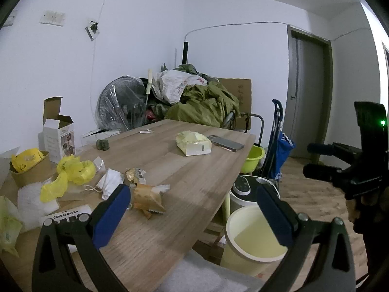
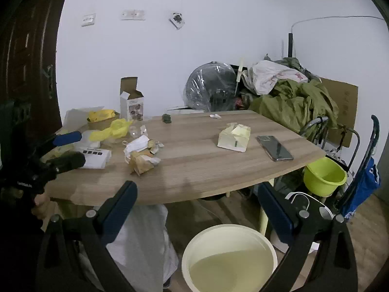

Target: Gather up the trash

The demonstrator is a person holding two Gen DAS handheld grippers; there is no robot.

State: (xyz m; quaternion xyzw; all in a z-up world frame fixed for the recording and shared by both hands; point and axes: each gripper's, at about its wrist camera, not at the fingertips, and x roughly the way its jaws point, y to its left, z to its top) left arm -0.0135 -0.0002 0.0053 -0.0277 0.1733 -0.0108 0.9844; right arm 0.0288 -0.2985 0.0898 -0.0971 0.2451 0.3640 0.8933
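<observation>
Crumpled trash lies on the left part of the wooden table (image 1: 184, 180): a brown paper wrapper (image 1: 145, 198), white tissue (image 1: 109, 182) and yellow plastic bags (image 1: 73, 170). The same wrapper (image 2: 142, 161) and yellow bags (image 2: 114, 127) show in the right wrist view. A pale yellow bin (image 1: 252, 238) stands on the floor by the table's near edge, empty; it also shows in the right wrist view (image 2: 228, 258). My left gripper (image 1: 192, 194) is open and empty, above the table edge next to the wrapper. My right gripper (image 2: 197, 197) is open and empty above the bin.
A tissue pack (image 1: 194, 143), a phone (image 1: 227, 143), an open white box (image 1: 59, 138) and a brown paper bowl (image 1: 31, 170) are on the table. A green basin (image 2: 324, 176), a blue cart (image 2: 362, 185), a wrapped fan (image 2: 211, 90) and a clothes pile (image 2: 294, 102) stand behind.
</observation>
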